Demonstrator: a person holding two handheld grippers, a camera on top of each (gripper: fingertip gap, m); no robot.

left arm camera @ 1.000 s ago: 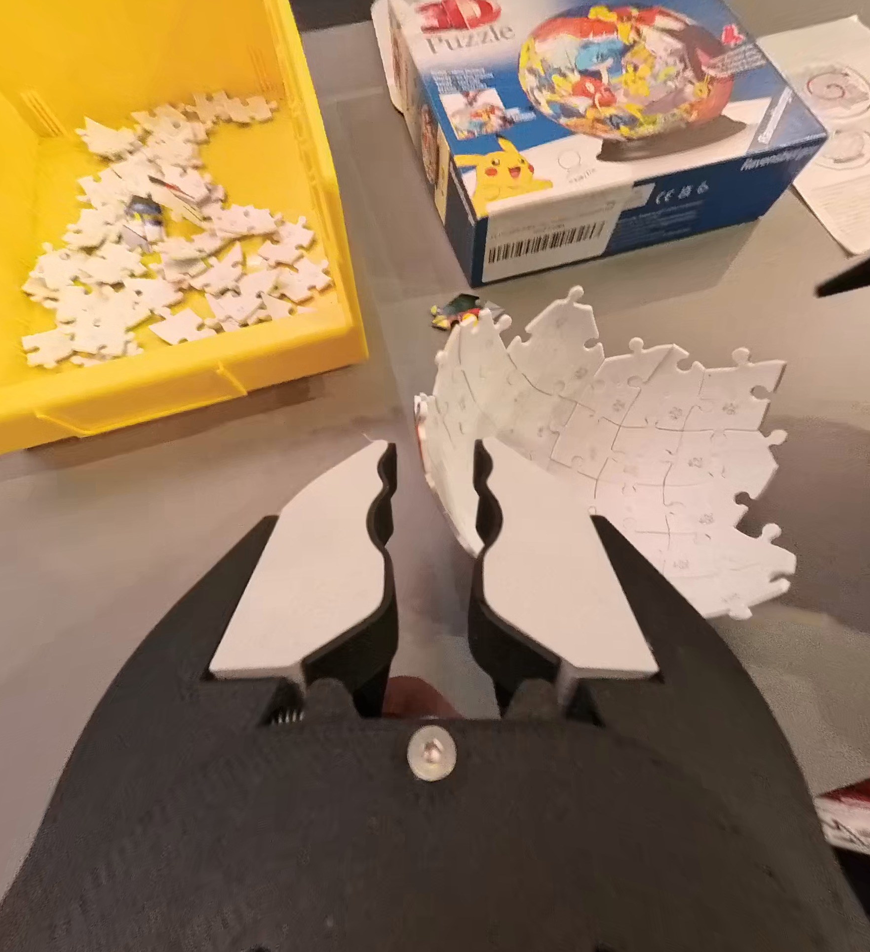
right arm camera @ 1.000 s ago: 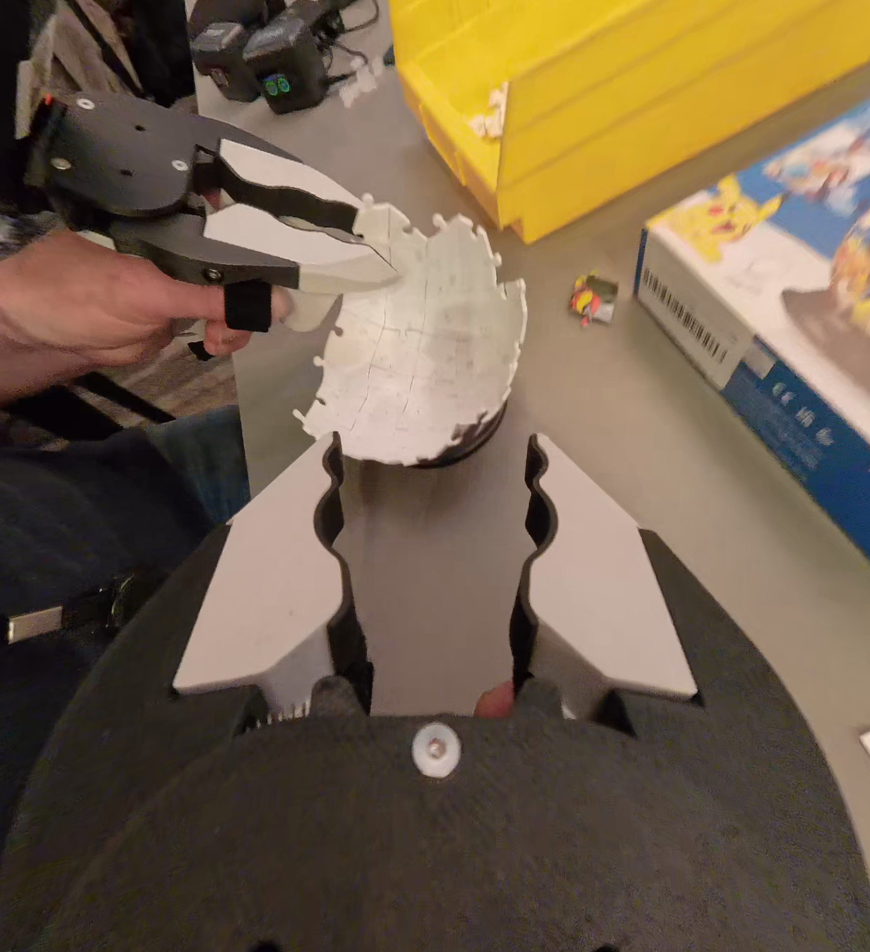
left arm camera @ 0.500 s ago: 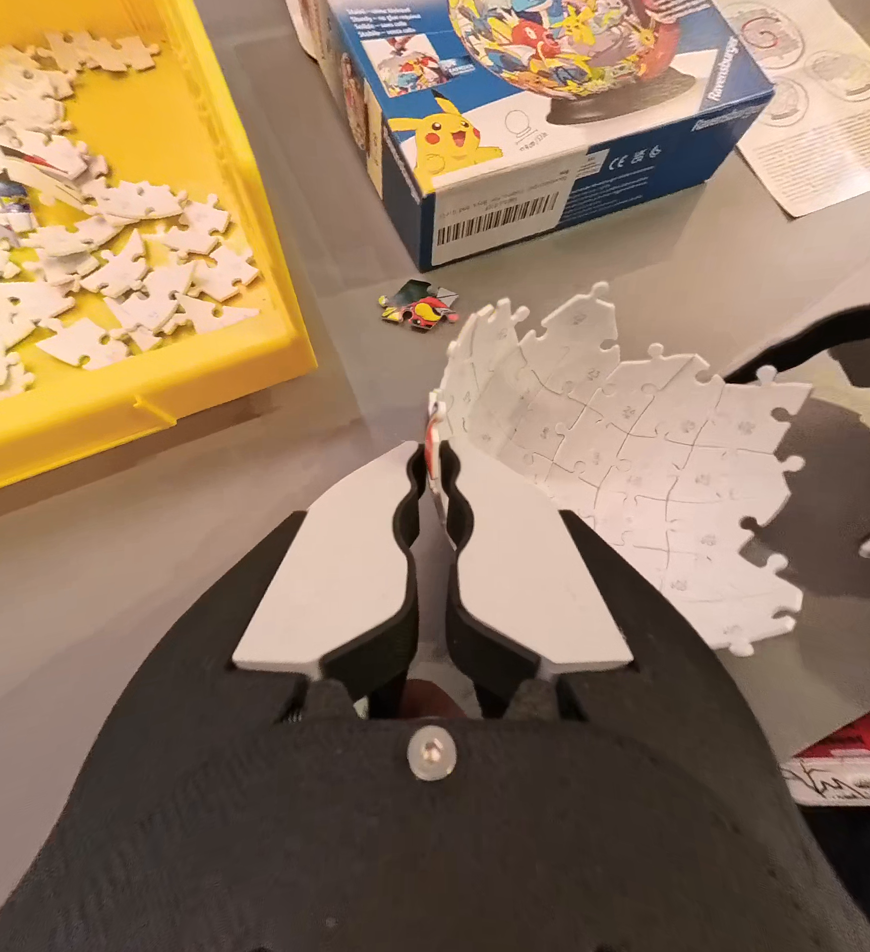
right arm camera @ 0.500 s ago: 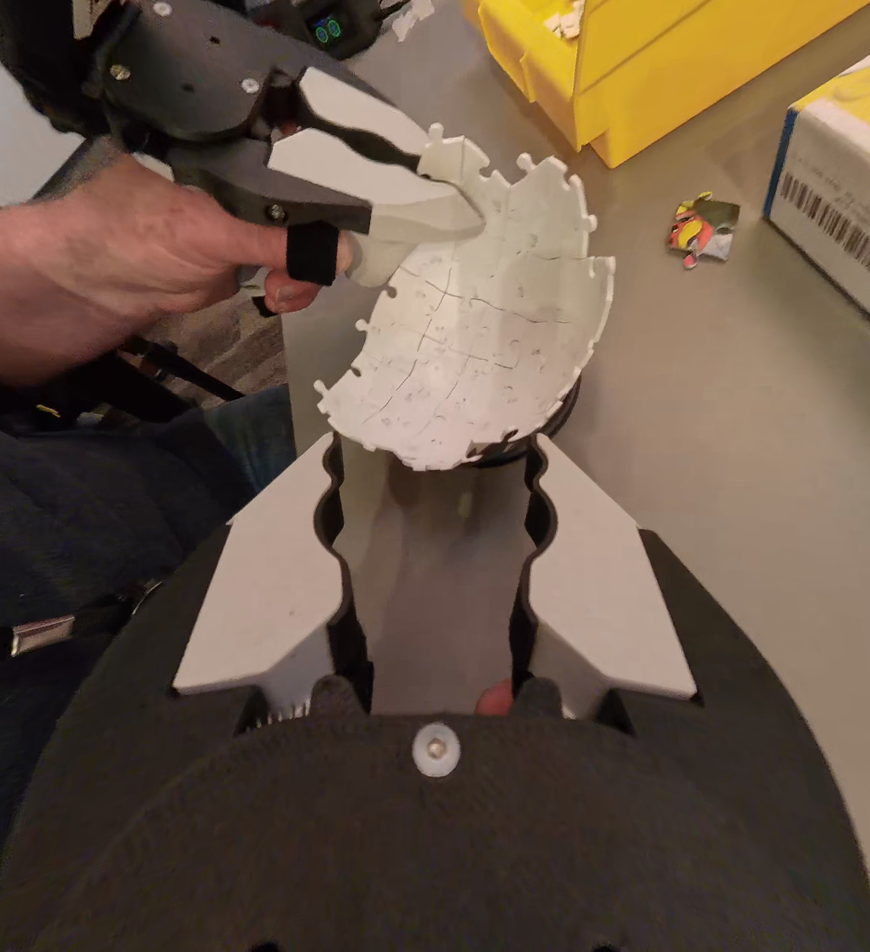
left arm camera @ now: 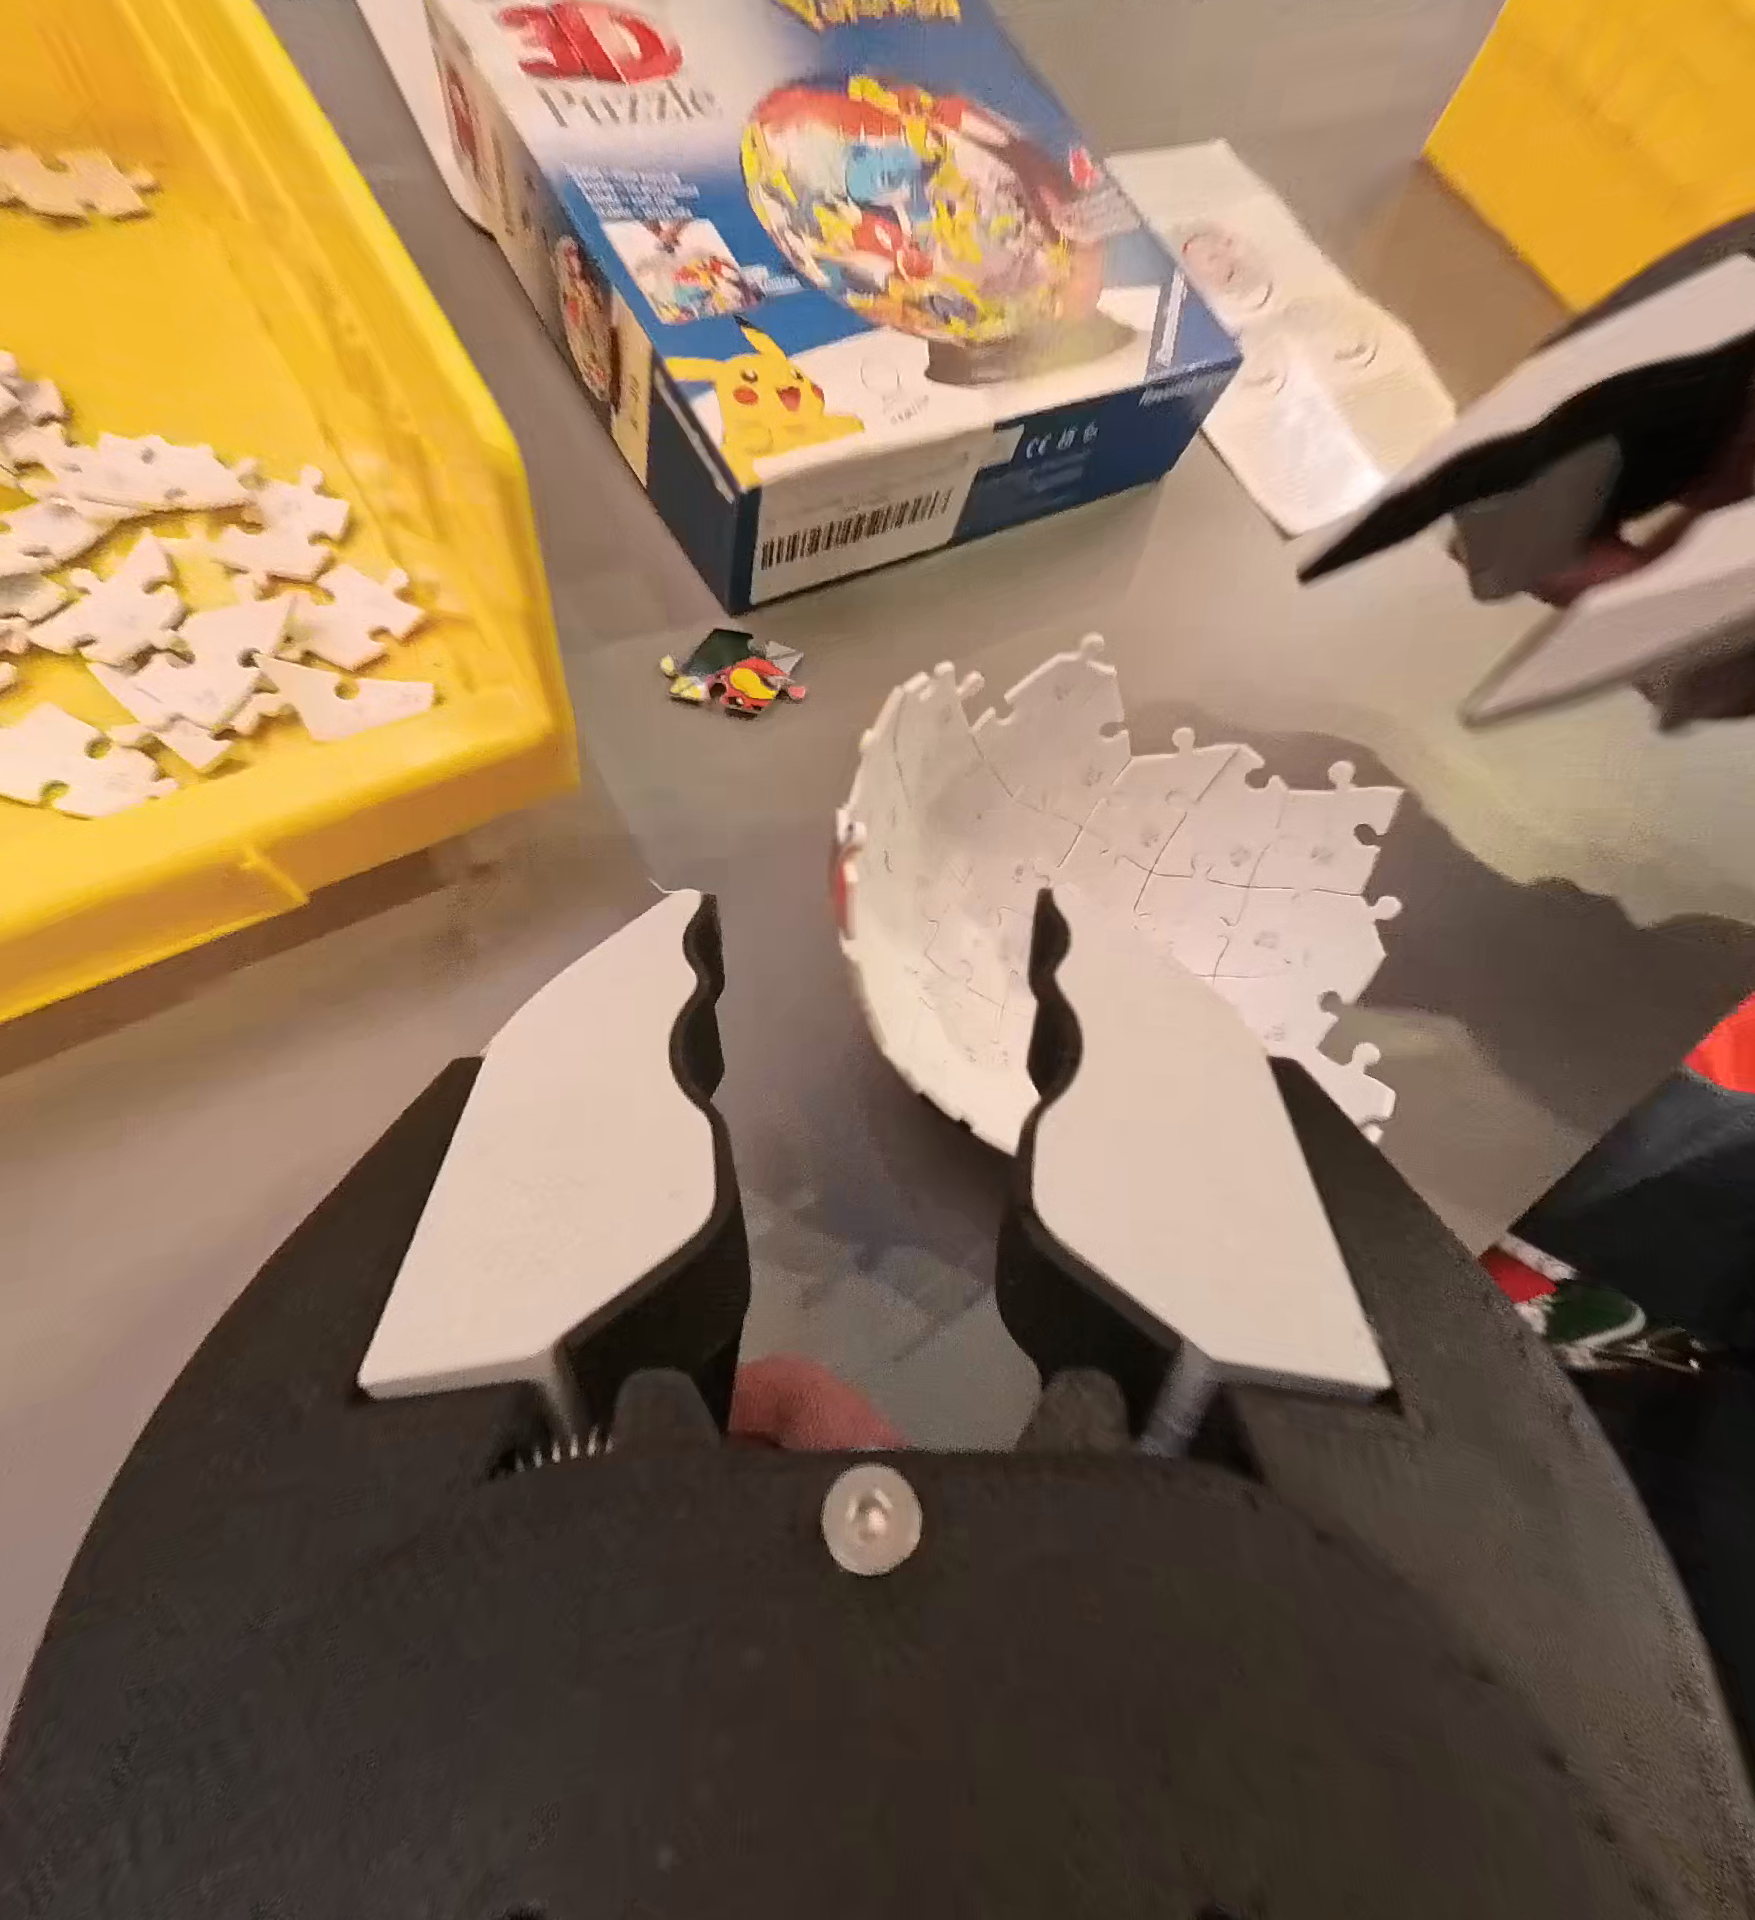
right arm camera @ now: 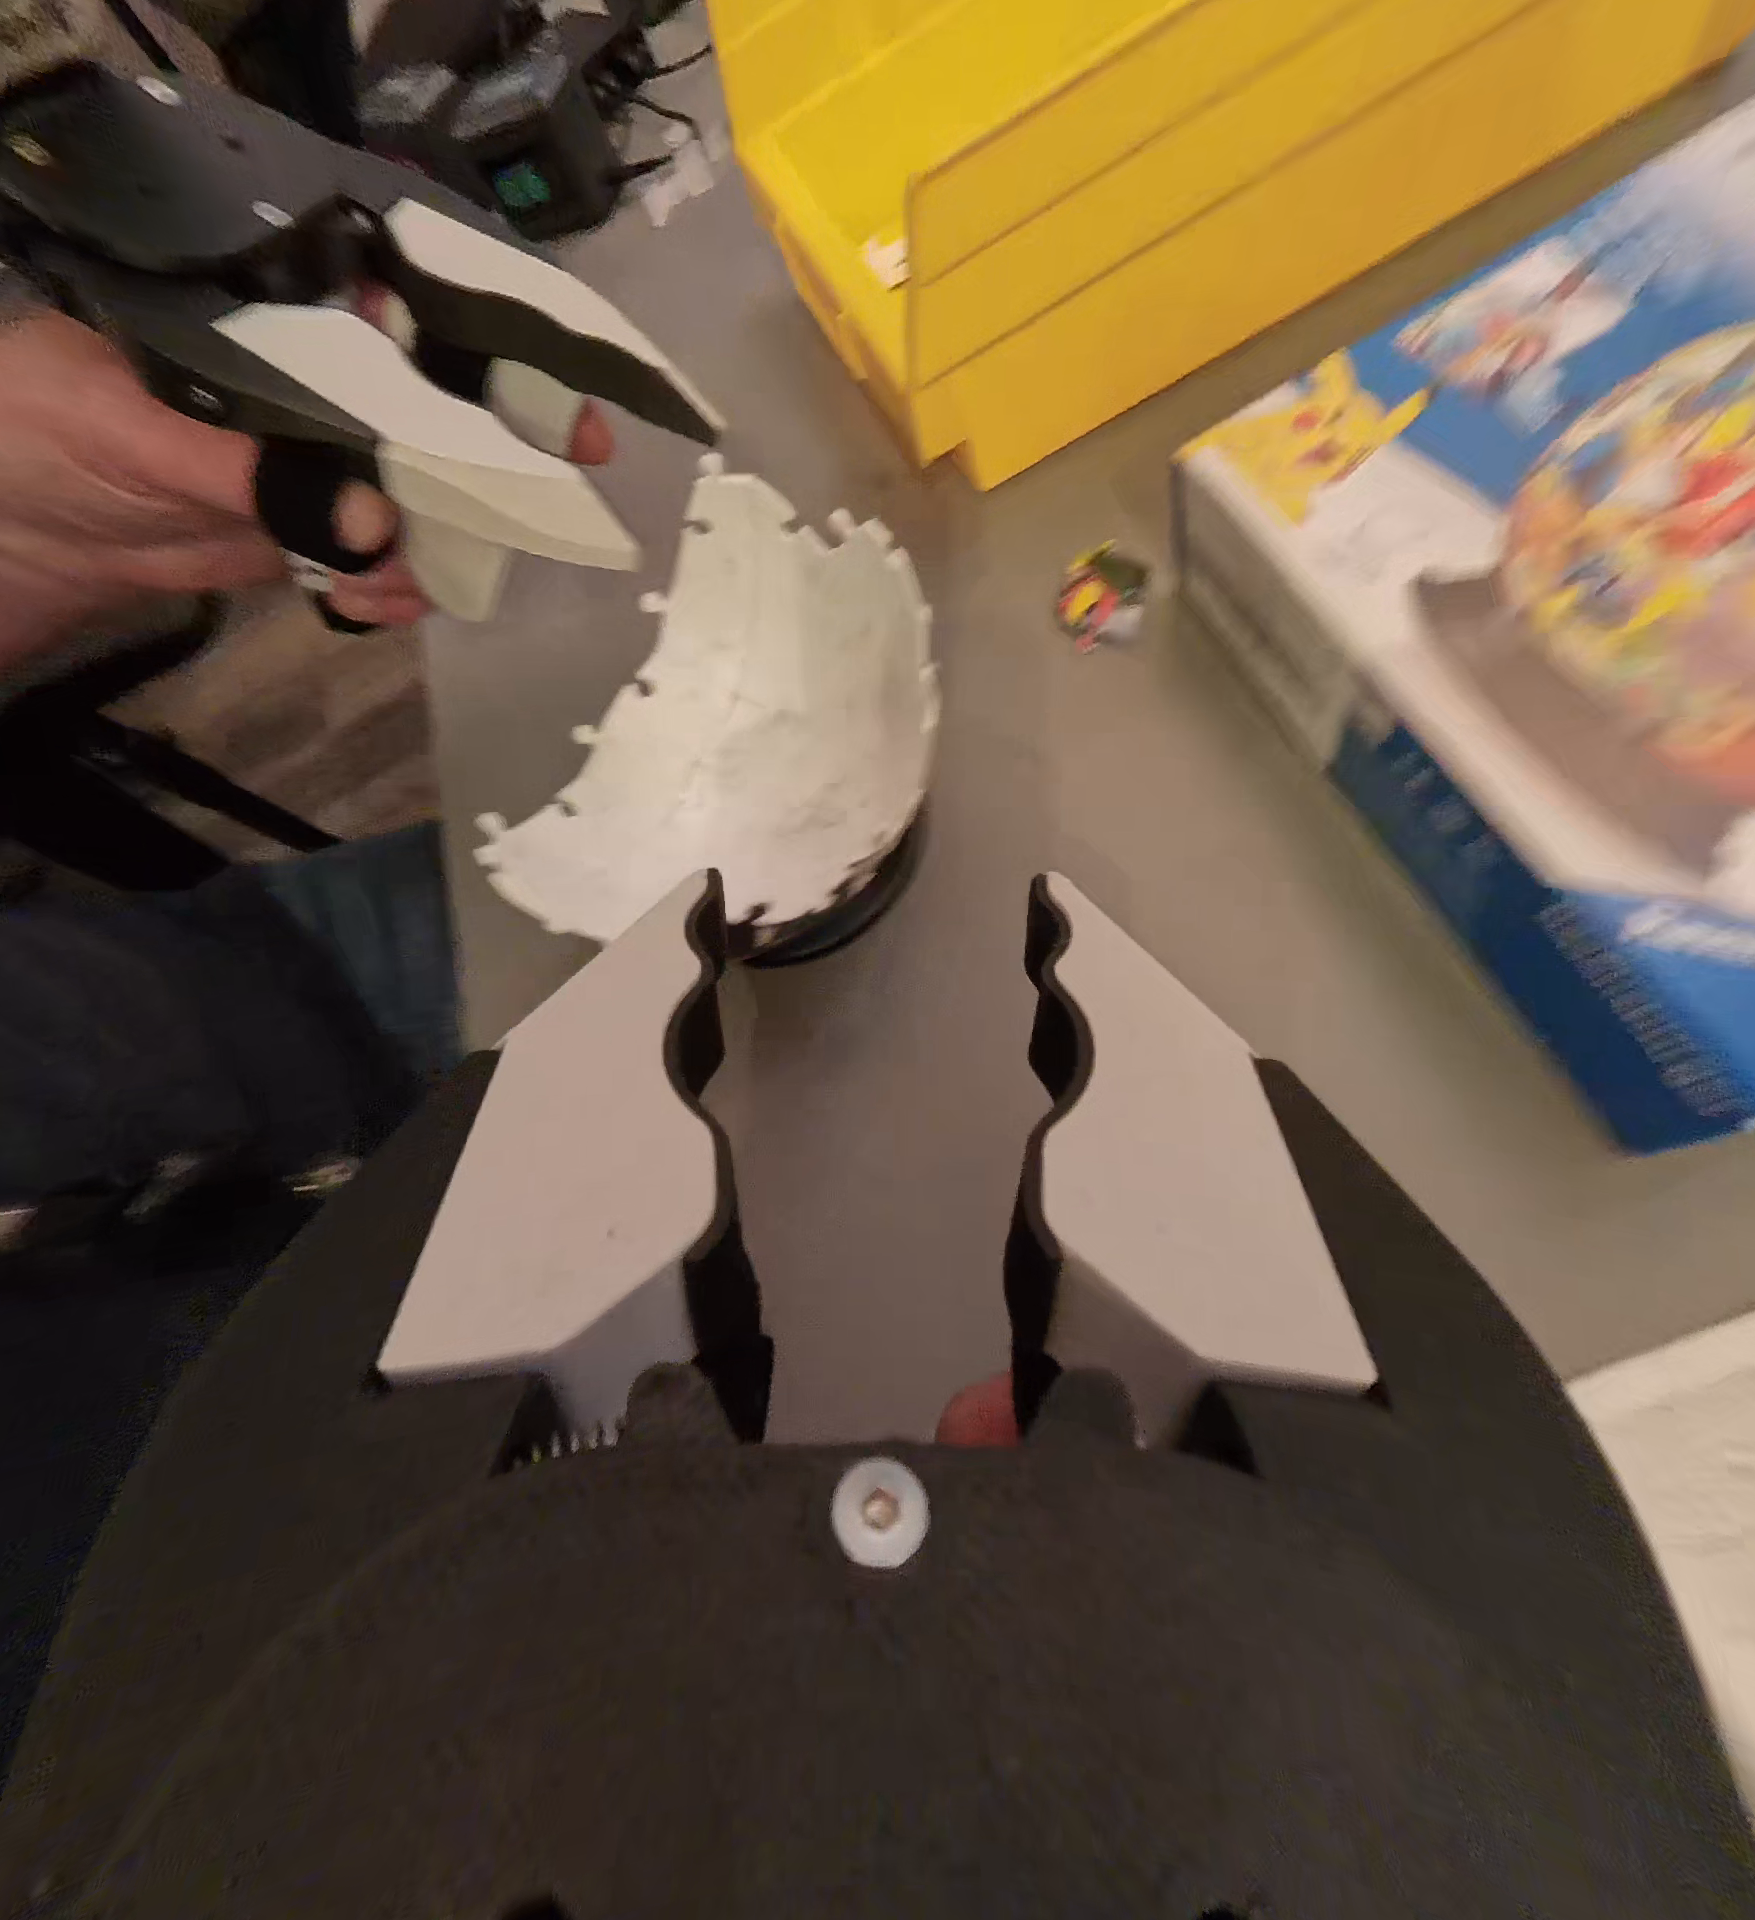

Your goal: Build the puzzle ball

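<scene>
Grey tabletop [left arm camera: 229,1195], smooth and faintly glossy, carrying everything. Landmark: half-built puzzle ball [left arm camera: 1112,883], a thin white bowl of interlocked curved pieces, knobbed and ragged along the rim, seated on a dark round stand [right arm camera: 831,925].

Beyond it and to the left, yellow plastic bin [left arm camera: 260,831], hard-walled, holding loose puzzle pieces [left arm camera: 177,623], flat-looking, white backs up. Straight beyond it, blue cardboard puzzle box [left arm camera: 852,312], glossy print; a folded paper sheet [left arm camera: 1299,364] to the box's right. Between box and ball, one loose coloured piece [left arm camera: 738,675], printed face up.

Left tool [left arm camera: 878,956] with jaws apart and empty, just beside the ball's near wall. Right tool [right arm camera: 878,935] likewise spread and holding nothing, close to the stand.

Likely risks, judged from this: a thin shell resting only on a small stand, so a sideways nudge from either tool could tip it off or pop seams apart; hard, wavy-edged fingers [left arm camera: 582,1143] pinching the rim too firmly could bend tabs or split joints; small slick pieces probably slipping when picked from the bin.
</scene>
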